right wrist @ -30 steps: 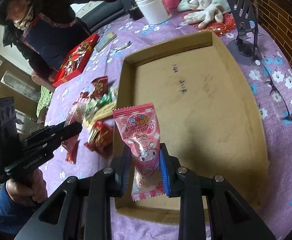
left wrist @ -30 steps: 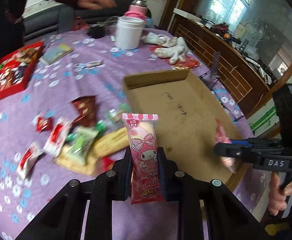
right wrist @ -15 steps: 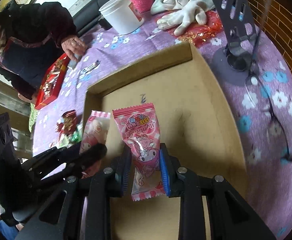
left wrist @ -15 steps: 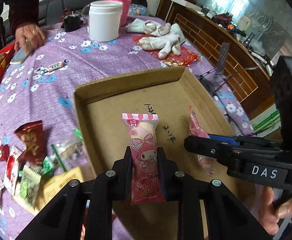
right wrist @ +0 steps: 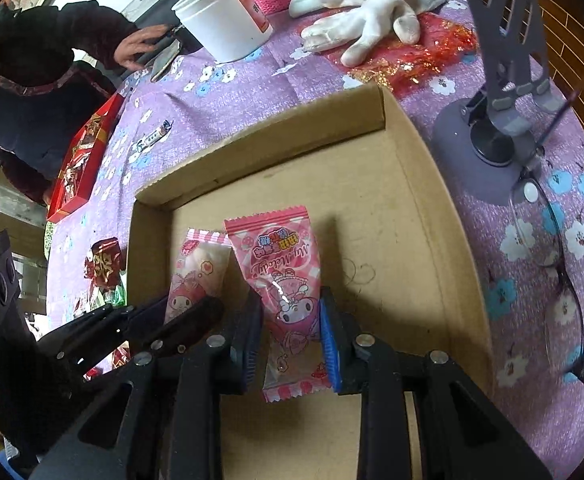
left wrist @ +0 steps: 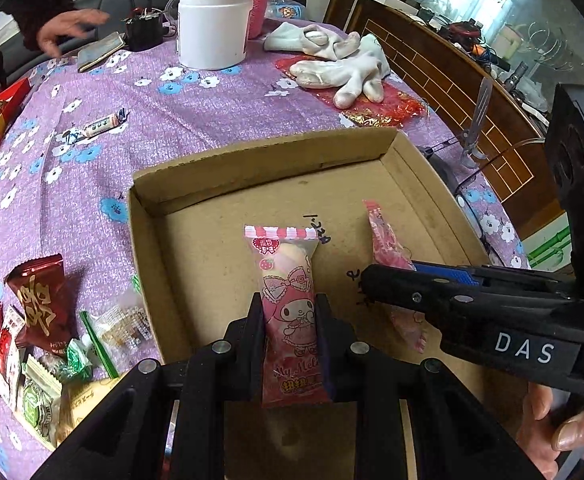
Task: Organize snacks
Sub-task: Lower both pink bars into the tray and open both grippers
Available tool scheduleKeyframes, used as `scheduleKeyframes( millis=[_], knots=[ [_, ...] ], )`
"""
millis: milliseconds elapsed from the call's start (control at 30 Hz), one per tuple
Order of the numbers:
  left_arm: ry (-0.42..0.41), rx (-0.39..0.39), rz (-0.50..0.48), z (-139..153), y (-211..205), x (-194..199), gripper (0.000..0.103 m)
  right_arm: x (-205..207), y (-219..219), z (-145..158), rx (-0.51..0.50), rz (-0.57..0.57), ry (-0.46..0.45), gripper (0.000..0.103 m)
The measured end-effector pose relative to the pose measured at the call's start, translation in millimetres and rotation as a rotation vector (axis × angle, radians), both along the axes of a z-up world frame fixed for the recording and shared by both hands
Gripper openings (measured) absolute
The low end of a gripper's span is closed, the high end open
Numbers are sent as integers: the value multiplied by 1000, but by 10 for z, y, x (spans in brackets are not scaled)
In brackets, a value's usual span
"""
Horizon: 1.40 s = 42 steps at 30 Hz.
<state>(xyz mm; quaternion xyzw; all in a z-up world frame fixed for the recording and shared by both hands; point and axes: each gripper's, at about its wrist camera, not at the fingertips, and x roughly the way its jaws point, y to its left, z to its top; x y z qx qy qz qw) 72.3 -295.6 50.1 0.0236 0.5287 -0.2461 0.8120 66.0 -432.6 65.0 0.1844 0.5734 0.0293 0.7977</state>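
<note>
My left gripper (left wrist: 290,314) is shut on a pale pink My Melody marshmallow packet (left wrist: 288,292), held upright over the open cardboard box (left wrist: 148,240). My right gripper (right wrist: 290,316) is shut on a darker pink My Melody packet (right wrist: 280,264), also over the box (right wrist: 431,216). In the left wrist view the right gripper (left wrist: 387,276) shows at the right with its packet (left wrist: 383,240). In the right wrist view the left gripper (right wrist: 188,312) and its packet (right wrist: 196,272) show at the left. A heap of loose snacks (left wrist: 40,344) lies left of the box.
A white tub (left wrist: 212,26), white gloves (left wrist: 343,68) and a red wrapper (left wrist: 375,108) lie beyond the box. A red snack box (right wrist: 82,160) and a person's hand (left wrist: 68,32) are at the far left. A phone stand (right wrist: 499,92) and glasses (right wrist: 547,240) sit right of the box.
Both grippers moved from the snack heap side to over the box, each still holding its packet. They now sit side by side above the box floor. The person's hand moved at the table's far side.
</note>
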Motion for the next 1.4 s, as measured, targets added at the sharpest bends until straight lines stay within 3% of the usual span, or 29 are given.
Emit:
scheduleKeyframes(
  millis=[267,500,833,933,1100,1400],
  knots=[
    [10,-1,5,-19,1,10,24,1,-9,11,-2,9,2,29],
    [-2,-8,7,51,27,-32,40,-47,-55,77,7,1,-18,34],
    [-16,-27,10,189,165,-193,43,-279,-95,257,33,-23,-49,36],
    [-24,-41,14,255,251,-289,47,-383,-48,327,29,-19,-63,36],
    [-64,-58,19,413,434,-451,47,-566,70,488,14,-16,-112,50],
    [-101,-91,34,598,882,-748,50,-813,428,674,81,21,-148,51]
  ],
)
